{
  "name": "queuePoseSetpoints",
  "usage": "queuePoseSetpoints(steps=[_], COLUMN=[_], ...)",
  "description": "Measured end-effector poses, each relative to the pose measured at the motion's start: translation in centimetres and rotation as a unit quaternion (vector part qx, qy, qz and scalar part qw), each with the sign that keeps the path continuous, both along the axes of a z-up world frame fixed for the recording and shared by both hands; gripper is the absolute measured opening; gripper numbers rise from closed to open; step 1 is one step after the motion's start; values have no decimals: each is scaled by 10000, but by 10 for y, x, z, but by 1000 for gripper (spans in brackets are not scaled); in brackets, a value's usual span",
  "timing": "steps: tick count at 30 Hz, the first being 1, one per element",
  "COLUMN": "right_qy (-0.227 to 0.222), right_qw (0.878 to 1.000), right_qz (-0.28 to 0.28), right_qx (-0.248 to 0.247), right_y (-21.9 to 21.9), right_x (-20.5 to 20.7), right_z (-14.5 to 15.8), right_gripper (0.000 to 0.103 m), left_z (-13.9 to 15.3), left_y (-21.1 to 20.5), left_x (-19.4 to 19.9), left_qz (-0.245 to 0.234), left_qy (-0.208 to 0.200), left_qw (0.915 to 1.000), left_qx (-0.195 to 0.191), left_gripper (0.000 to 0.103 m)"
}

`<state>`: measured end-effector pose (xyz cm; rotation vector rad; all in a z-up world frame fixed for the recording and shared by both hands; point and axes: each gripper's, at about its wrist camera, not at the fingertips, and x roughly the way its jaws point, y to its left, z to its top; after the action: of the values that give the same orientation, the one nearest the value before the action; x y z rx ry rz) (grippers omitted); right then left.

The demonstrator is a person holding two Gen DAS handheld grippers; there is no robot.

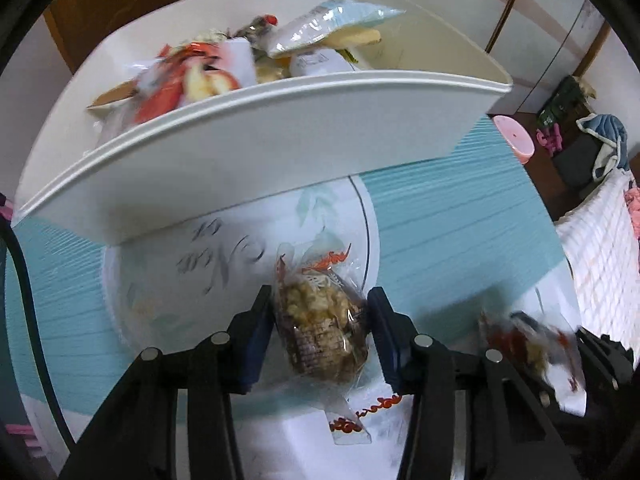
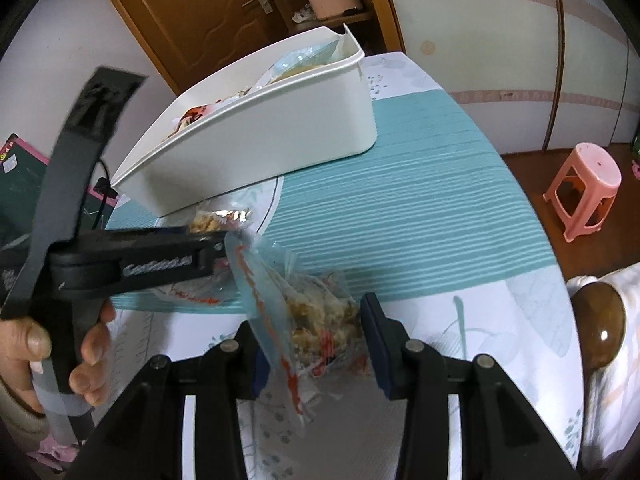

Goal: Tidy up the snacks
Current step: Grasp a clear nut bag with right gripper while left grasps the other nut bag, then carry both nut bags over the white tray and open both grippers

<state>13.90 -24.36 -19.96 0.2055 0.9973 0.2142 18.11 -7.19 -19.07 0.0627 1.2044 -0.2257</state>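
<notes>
My left gripper (image 1: pixel 320 316) is shut on a clear snack packet (image 1: pixel 320 324) of brown puffed pieces, held just in front of the white bin. The white bin (image 1: pixel 280 140) holds several snack packets (image 1: pixel 200 76) and stands on the table. My right gripper (image 2: pixel 310 330) is shut on a second clear snack packet (image 2: pixel 320 320) with red print, held above the table's near part. That packet also shows blurred in the left wrist view (image 1: pixel 528 344). The left gripper also shows in the right wrist view (image 2: pixel 218 236), its packet (image 2: pixel 218 218) beside the bin (image 2: pixel 280 128).
The table has a teal and white cloth (image 2: pixel 400 208). A pink stool (image 2: pixel 584 188) stands on the floor to the right. A brown door (image 2: pixel 192 12) is behind the bin. A white padded chair back (image 1: pixel 600 256) is at the right.
</notes>
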Motion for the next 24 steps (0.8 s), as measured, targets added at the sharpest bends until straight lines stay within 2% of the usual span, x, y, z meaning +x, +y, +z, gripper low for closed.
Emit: queuePoseSetpoints(steps=[4,6,11,16,24], right_qy=[143,216,118,-403,-1693], right_qw=[9995,9987,9976,9955,9818], right_qz=[116,199,452,680,834], right_qx=[264,408,517,515,215], right_y=[8,15,38,55,74], right_x=[-5,-7,-7,3,30], right_z=[-2,-1,19,74,200], right_gripper=[40,40,40,40,40], left_z=[23,32,58,107,195], left_y=[21,23,53,64,74], left_x=[-24,-24,-34,-29,6], left_qz=[-60,-50,-20,-139,-285], left_qy=[-155,-156,-280,-741,-1621], left_qw=[9999,9999,9996,9971,9855], left_qx=[5,-19,-24,144,411], left_gripper=[45,45,45,45,46])
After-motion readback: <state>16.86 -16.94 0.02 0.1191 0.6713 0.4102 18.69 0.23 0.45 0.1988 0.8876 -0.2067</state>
